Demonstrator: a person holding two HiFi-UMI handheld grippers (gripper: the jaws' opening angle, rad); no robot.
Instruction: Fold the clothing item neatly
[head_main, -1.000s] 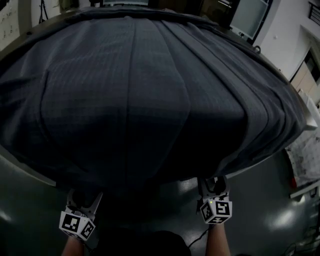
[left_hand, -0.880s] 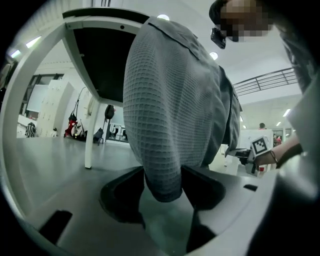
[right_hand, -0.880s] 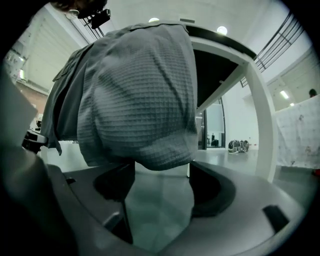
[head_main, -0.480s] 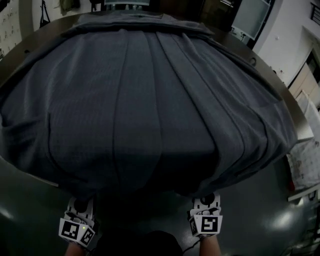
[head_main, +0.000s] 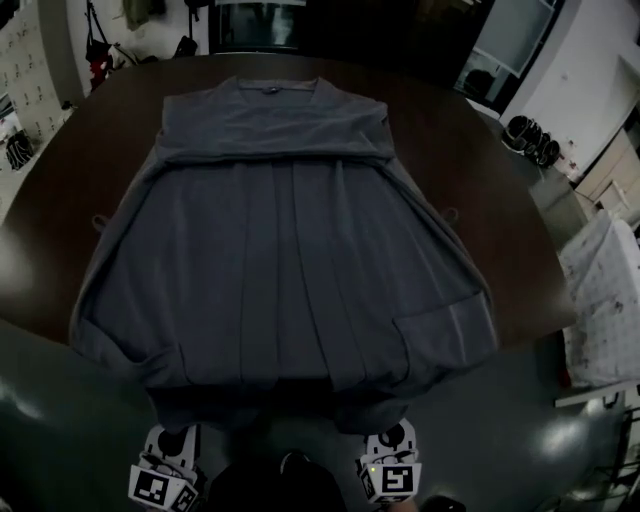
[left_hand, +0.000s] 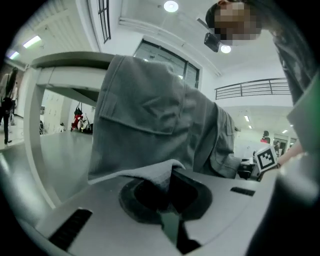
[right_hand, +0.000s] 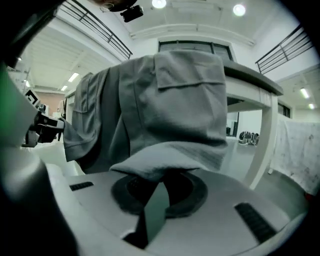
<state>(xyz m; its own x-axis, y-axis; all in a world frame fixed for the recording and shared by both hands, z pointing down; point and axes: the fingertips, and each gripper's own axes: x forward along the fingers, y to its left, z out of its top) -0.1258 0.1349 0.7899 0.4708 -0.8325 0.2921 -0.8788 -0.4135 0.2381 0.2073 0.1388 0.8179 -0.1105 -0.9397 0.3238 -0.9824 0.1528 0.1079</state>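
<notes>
Head view, taken from the left: the left gripper (head_main: 168, 445) hangs just below the near edge of the round dark table (head_main: 500, 190), under the hem (head_main: 280, 395) of the one grey garment (head_main: 280, 260). Its jaws are clamped on a corner of that hem, and the left gripper view shows the cloth pinched between the pads and draping up from there (left_hand: 162, 177). A patch pocket (left_hand: 142, 100) shows above the pinch.

The garment covers the middle of the table. Its long axis runs from the far edge to the near edge, with the neckline (head_main: 270, 88) pointing away from the person and the hem spilling over the near edge. Lengthwise pleats run along that axis (they fan out slightly toward the hem).

To the right, the right gripper (head_main: 392, 445) holds the other hem corner. Its jaws have just been closing and now press on the fabric (right_hand: 162, 182). A second pocket (right_hand: 192, 70) shows above it.

By count there are one garment, two grippers, each holding a corner, and two pockets.
</notes>
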